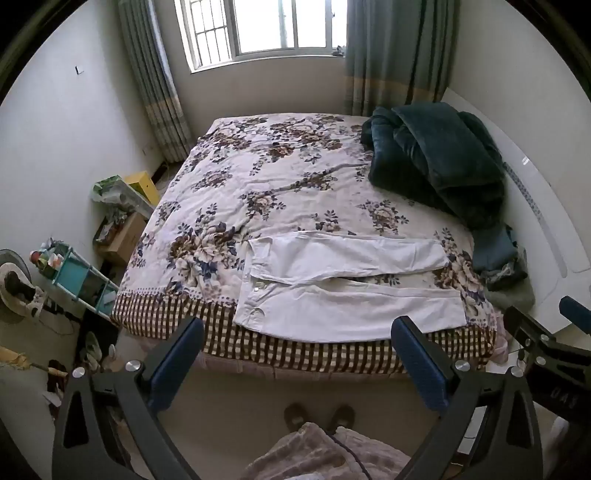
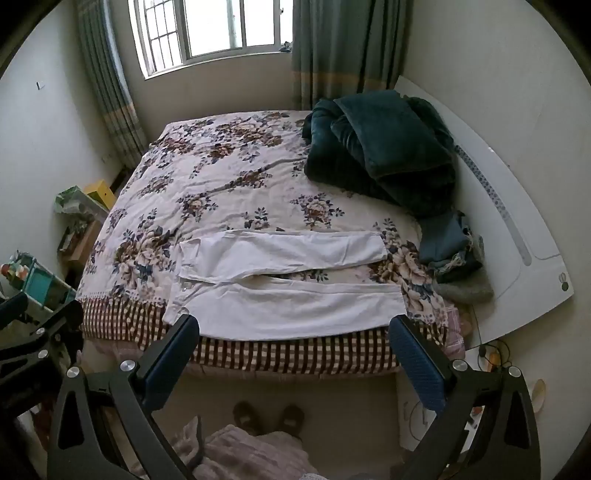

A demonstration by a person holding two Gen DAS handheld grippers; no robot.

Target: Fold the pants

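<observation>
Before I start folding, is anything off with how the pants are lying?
Mostly fine: the white pants lie flat on the floral bedspread, legs apart. The near leg reaches the bed's edge, over the checked border. Both grippers, left and right, hang open, clear of them.

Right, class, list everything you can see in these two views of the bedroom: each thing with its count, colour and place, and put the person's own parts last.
Pants: one, white, spread flat at the bed's near edge, waistband left, legs apart.
Bedspread: one, floral with checked border, covering the bed.
Blanket: one, dark green, heaped at the far right.
Folded clothes: small pile, blue-grey, right of the pants.
Headboard: one, white, along the right.
Window: one, far wall.
Curtains: two, grey-green, flanking the window.
Shelf rack: one, teal, on the floor left.
Slippers: two, brown, on the person's feet.
Left tongs: open, before the pants.
Right tongs: open, before the pants.
</observation>
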